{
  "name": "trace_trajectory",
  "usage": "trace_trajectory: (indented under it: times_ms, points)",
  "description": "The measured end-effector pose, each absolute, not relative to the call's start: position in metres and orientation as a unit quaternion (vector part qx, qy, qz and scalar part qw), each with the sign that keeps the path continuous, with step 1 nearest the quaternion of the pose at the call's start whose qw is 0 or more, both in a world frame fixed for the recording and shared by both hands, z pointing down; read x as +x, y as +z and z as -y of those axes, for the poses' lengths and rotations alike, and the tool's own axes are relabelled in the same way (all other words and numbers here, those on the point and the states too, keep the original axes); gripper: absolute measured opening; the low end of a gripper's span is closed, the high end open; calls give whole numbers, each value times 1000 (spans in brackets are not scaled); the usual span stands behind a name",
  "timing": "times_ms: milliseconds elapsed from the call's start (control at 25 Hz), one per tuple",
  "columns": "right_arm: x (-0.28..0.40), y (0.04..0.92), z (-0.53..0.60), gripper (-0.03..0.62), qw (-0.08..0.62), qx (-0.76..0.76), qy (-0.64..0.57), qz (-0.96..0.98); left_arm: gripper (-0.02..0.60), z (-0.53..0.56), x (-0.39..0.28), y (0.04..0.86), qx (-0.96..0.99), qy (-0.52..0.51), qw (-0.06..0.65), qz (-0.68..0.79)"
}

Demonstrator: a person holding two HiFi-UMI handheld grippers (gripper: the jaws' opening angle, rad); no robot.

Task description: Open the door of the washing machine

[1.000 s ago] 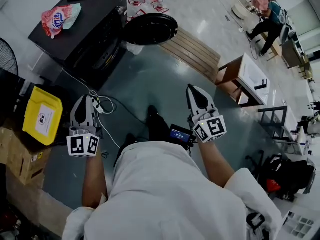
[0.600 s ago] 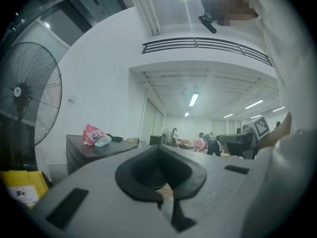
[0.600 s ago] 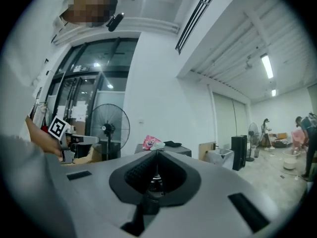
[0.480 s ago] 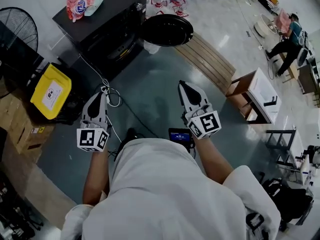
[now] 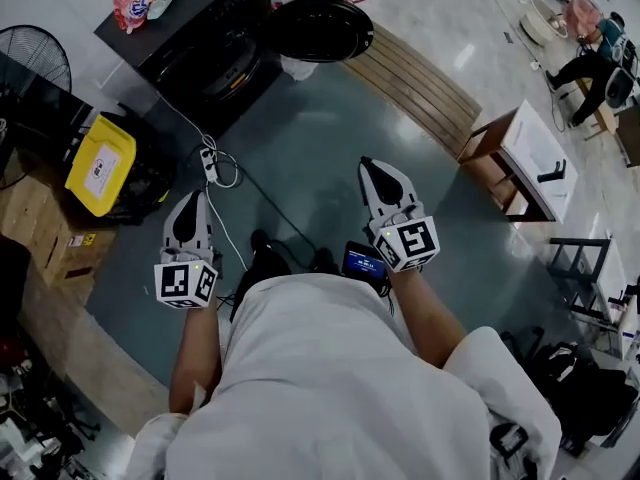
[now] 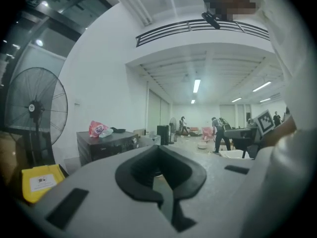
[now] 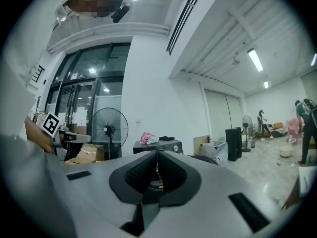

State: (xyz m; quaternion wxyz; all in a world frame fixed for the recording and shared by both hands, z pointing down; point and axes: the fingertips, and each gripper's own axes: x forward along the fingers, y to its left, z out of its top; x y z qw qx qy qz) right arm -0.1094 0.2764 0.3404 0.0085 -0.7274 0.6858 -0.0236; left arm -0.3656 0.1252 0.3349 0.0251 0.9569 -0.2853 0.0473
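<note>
The black washing machine [image 5: 205, 38] stands at the top left of the head view, and its round dark door [image 5: 320, 28] is swung out from the front. My left gripper [image 5: 188, 208] is shut and empty, held over the floor well short of the machine. My right gripper [image 5: 375, 173] is also shut and empty, at about the same distance. The left gripper view has its closed tips [image 6: 159, 150] aimed right of the machine [image 6: 106, 145]. Seen from the right gripper [image 7: 157, 155], the machine [image 7: 158, 147] sits just behind the closed tips.
A pink bag [image 5: 135, 3] lies on top of the machine. A power strip with cables [image 5: 210, 163] is on the floor ahead of my left gripper. A yellow box [image 5: 100, 163], cardboard boxes [image 5: 50, 238] and a fan [image 5: 35, 63] are at the left; a wooden pallet [image 5: 420, 83] and a small table [image 5: 530, 158] at the right.
Both grippers have travelled across the floor with the person. The power strip that lay beside the left gripper's tip now lies ahead of it. Both pairs of jaws stay shut.
</note>
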Motion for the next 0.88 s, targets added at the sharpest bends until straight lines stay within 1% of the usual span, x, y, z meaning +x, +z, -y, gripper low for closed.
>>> trace_trajectory:
  times_ms: [80,160,280,360,480,680,880]
  points:
    - [-104,349,-285,32,18,-730,-34,-682,8,-137,-361,341,957,55,27,284]
    - [-104,352,-292,32,21,-733,-35,-679,8,-147,-353,339,959,56,14,276]
    - [-110,354,-297,32,7,-732,-23,-681,8,-145,-354,338,959,45,3,278]
    - [-108,360,-296,32,-8,-740,-30,-672,8,-136,-360,338,957,45,5,285]
    - [-102,351,-299,32,-5,-754,-37,-656,8,-128,-356,332,960,45,6,278]
    - [-119,340,-286,32,12,-743,-43,-667,8,-117,-356,336,963,47,28,264]
    - [-135,330,-276,32,5,-737,-23,-675,8,-119,-367,338,963,46,35,262]
